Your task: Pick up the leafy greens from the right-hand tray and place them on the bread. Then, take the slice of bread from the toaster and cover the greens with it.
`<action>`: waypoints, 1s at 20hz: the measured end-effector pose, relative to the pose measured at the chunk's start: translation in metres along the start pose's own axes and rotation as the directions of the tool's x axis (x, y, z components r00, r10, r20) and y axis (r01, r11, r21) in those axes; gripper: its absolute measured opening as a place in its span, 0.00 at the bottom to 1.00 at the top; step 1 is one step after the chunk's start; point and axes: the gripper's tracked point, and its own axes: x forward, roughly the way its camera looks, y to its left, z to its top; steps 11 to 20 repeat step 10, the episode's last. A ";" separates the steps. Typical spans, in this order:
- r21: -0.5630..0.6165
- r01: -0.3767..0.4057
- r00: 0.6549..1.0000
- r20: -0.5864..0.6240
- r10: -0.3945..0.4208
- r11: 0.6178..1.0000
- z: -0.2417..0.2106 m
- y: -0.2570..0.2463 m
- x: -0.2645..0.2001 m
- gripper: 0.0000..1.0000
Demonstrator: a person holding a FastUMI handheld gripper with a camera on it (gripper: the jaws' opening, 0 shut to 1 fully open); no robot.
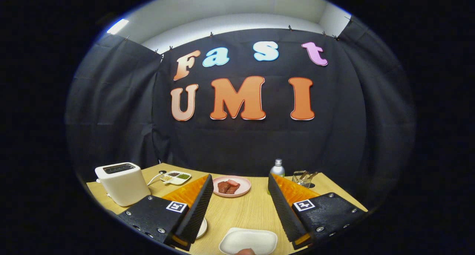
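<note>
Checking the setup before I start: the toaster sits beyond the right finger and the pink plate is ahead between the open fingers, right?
Not quite. In the gripper view the toaster sits beyond the left finger. The pink plate is ahead between the open gripper's fingers.

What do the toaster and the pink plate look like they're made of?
Toaster: probably matte cream plastic; smooth, rounded, no metallic shine. Pink plate: glossy, smooth rim, ceramic or melamine; can't tell which. Gripper open, plate beyond its fingers.

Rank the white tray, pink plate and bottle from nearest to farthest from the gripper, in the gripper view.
Gripper open.
1. White tray: between the fingers, at their base.
2. Pink plate: just ahead of the fingertips.
3. Bottle: beyond, behind the right finger.
</note>
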 end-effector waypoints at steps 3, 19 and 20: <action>0.008 0.014 0.998 0.064 -0.014 1.000 0.018 -0.002 -0.008 0.90; 0.005 0.050 0.980 0.192 -0.050 0.999 0.045 -0.004 -0.015 0.91; 0.005 0.050 0.980 0.192 -0.050 0.999 0.045 -0.004 -0.015 0.91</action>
